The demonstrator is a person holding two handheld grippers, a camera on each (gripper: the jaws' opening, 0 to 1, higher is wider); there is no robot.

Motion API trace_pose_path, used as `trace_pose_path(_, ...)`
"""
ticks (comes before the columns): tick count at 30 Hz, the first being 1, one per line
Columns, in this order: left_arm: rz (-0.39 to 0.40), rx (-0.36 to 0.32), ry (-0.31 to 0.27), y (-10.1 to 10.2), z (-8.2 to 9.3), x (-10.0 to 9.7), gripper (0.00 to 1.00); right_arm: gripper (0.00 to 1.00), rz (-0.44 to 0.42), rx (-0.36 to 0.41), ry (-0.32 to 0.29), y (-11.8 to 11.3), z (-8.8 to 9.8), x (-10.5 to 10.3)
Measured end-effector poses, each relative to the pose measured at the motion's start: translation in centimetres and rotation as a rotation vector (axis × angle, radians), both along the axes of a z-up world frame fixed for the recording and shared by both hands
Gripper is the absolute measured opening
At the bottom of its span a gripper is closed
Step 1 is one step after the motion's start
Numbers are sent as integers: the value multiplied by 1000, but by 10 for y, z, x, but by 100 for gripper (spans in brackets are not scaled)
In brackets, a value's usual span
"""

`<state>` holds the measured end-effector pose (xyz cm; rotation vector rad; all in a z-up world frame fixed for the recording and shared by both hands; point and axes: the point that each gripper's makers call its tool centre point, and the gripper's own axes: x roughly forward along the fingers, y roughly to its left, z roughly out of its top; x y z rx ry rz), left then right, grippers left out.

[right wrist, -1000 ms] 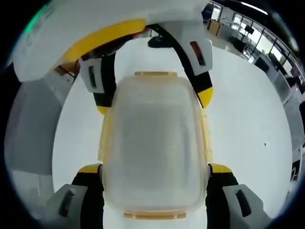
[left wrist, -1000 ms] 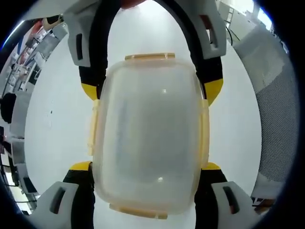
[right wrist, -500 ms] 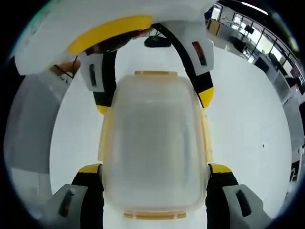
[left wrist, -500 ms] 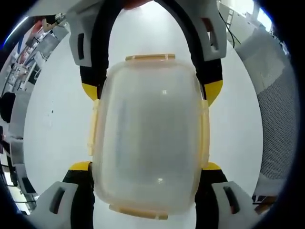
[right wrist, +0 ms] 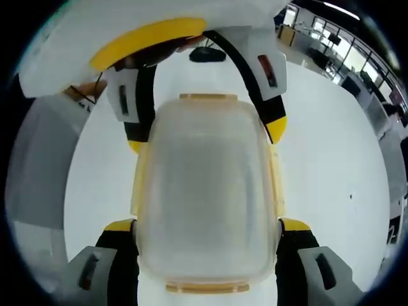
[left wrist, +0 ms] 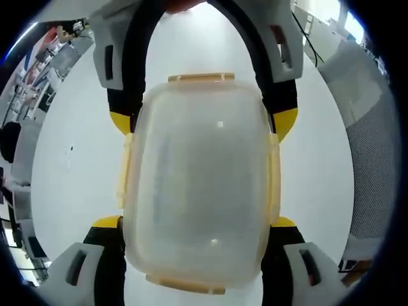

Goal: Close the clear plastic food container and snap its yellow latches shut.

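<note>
Two hand-held grippers bracket a clear plastic food container (left wrist: 199,182) from opposite ends as it rests on a white table (left wrist: 70,178). Seen in the left gripper view, the left gripper (left wrist: 194,223) has its yellow-tipped jaws spread wide, touching or just beside the container's long sides near one end. The right gripper (right wrist: 207,225) stands likewise at the other end, and each tool appears at the far end of the other's view. The lid (right wrist: 205,191) sits flat on the base, so closing looks done. Yellow latches (left wrist: 201,78) at both ends and along the long sides lie close against the walls; whether all have clicked home cannot be told through the frosted plastic. What remains, in all likelihood, is pressing any unfastened side latch and letting go.
</note>
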<state>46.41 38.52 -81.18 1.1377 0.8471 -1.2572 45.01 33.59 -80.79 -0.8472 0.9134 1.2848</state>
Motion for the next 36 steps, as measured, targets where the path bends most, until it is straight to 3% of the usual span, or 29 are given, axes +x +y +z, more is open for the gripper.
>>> trace_pose_path(21,-10,-6,-4,-1,1,1,89,90,4,-4,-3,0,2,-1)
trace_pose_path(23,-26,-3,3,0,1,0,90,93,10,-5,-1,0,1,-2)
trace_pose_path(24,-50,3,15,0,0,-3,98,100,24,-11,8,0,-1,-6)
trace_pose_path(27,-61,36,20,5,-6,-6,99,100,51,-20,-9,1,-3,-9)
trace_pose_path(36,-41,25,8,4,-3,-3,99,100,43,-16,-22,2,-1,-9)
